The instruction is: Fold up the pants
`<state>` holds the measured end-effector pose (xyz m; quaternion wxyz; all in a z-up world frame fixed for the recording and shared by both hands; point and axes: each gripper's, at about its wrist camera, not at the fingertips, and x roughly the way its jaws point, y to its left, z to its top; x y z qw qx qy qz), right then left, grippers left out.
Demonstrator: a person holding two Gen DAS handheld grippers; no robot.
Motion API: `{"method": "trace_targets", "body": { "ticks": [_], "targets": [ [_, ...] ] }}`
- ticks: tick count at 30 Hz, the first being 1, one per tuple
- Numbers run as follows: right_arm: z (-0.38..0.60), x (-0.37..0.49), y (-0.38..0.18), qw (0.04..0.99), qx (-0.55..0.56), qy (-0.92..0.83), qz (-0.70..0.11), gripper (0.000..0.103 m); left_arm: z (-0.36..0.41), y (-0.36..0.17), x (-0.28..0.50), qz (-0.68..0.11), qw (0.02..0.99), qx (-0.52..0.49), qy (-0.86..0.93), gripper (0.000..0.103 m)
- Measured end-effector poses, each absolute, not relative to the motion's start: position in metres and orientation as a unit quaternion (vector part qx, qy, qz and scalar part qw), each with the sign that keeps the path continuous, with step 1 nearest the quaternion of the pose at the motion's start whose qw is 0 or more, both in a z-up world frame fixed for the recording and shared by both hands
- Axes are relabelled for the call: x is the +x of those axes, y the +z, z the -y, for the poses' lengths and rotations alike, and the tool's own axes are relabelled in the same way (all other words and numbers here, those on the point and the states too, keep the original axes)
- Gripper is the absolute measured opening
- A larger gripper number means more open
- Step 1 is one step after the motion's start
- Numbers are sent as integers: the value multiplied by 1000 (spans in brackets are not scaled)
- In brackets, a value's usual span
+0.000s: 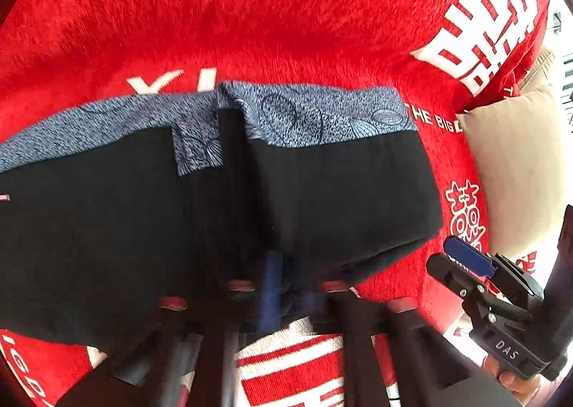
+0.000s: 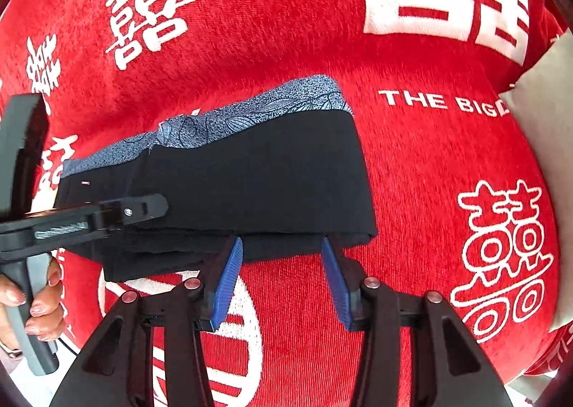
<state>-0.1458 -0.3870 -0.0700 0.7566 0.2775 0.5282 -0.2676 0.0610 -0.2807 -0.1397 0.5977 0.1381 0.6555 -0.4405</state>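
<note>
The black pants (image 1: 322, 199) with a blue-grey patterned waistband (image 1: 315, 113) lie folded on the red blanket (image 1: 286, 30). They also show in the right wrist view (image 2: 250, 177). My left gripper (image 1: 283, 285) is blurred and sits low over the near edge of the pants; its blue pads stand close together with black cloth around them. In the right wrist view the left gripper (image 2: 157, 208) lies over the pants' left part. My right gripper (image 2: 283, 263) is open and empty, its blue pads (image 2: 229, 281) just at the pants' near edge. The right gripper also shows in the left wrist view (image 1: 462, 260).
The red blanket (image 2: 412, 156) carries white characters and the words "THE BIG". A beige pillow (image 2: 544, 127) lies at the right edge; it shows in the left wrist view too (image 1: 515, 163). A hand (image 2: 32, 303) holds the left gripper's handle.
</note>
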Motion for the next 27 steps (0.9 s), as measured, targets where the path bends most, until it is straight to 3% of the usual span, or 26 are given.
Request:
{"method": "trace_targets", "body": {
  "ticks": [4,9,14,15,16,17,18,23,26,27],
  "targets": [
    [391,-150,-60,760,279,-266,-523,45,265,-114,50,-625,619,151,-451,5],
    [389,-156,-70,748,287,-263,-537,45,240,-156,36,-640,618,150,-433,5],
    [388,-159,-72,747,296,-258,-537,45,232,-136,33,-624,647,135,-416,6],
    [390,-160,-70,748,295,-259,-534,45,231,-131,32,-621,652,142,-411,10],
    [395,-160,-67,751,298,-258,-530,45,230,-125,33,-616,660,149,-402,30],
    [399,-159,-65,752,299,-258,-527,45,229,-117,34,-610,671,153,-392,60],
    [404,-159,-61,754,299,-262,-523,45,227,-108,36,-602,683,147,-386,69],
    [438,-148,-55,754,312,-276,-507,45,253,-77,43,-580,700,122,-399,70],
    [464,-135,-62,745,343,-275,-502,26,287,-84,41,-581,694,122,-407,70],
    [472,-130,-66,741,350,-276,-503,25,299,-91,40,-583,693,120,-408,70]
  ]
}}
